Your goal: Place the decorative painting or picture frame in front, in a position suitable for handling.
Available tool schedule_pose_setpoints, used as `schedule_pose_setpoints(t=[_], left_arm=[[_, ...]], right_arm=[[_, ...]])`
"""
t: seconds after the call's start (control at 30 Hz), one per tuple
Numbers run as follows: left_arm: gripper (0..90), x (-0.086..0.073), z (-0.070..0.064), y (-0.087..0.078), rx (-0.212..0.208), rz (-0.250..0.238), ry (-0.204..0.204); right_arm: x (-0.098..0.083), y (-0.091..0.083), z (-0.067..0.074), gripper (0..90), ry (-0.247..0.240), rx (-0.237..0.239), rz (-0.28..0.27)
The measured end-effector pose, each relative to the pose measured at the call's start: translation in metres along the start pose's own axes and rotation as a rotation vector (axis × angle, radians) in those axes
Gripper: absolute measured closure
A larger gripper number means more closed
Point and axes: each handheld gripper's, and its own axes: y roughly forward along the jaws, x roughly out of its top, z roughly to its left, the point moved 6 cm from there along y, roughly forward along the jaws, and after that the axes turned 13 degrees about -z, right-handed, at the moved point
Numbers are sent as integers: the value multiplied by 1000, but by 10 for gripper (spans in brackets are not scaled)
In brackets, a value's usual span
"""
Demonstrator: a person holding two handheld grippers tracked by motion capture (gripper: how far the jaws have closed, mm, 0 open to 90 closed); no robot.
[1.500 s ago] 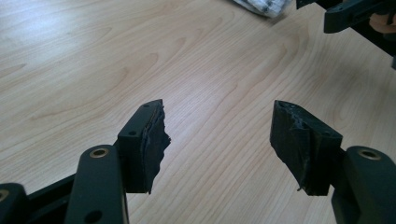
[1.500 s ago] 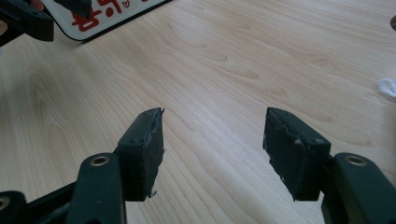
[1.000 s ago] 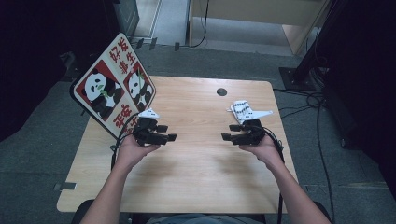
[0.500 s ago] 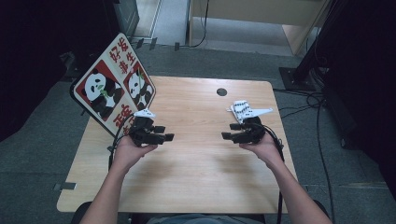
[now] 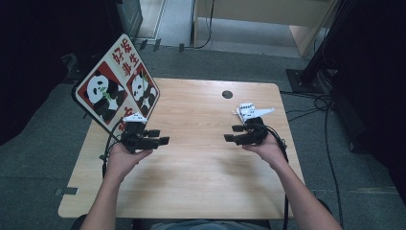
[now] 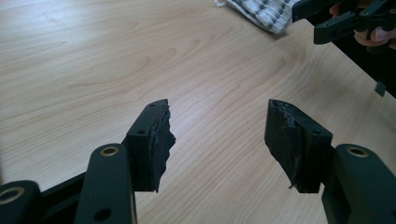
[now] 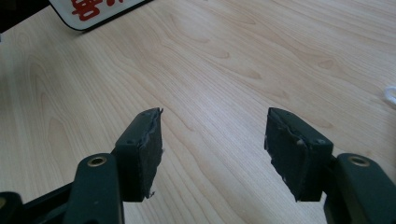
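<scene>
My left gripper (image 5: 159,137) hovers over the left half of the wooden table (image 5: 201,177), pointing right. Its jaws are open with nothing between them, and in the left gripper view (image 6: 217,135) only bare wood lies under the gap. My right gripper (image 5: 233,133) is held over the right half, pointing left. It is open and empty (image 7: 212,144), and its jaws have just been opening. A white cloth with dark checks (image 5: 251,111) lies on the table just behind the right gripper (image 6: 336,21). The same cloth (image 6: 266,11) appears at the top of the left gripper view.
A diamond-shaped sign with pandas and red characters (image 5: 117,88) leans at the table's far left corner, close behind my left hand; its lower edge (image 7: 93,9) shows in the right gripper view. A round cable hole (image 5: 227,94) sits near the far edge. Cables run across the floor to the right.
My left gripper has drifted a little to the left, nearer the sign. The right hand has stayed in place.
</scene>
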Motion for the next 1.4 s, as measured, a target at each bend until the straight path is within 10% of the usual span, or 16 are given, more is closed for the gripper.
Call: schedule_pose_setpoints(t=[1.4], left_arm=[[411, -10, 40, -111, 204, -113, -53]], right_arm=[[5, 24, 2, 393, -33, 41, 52]])
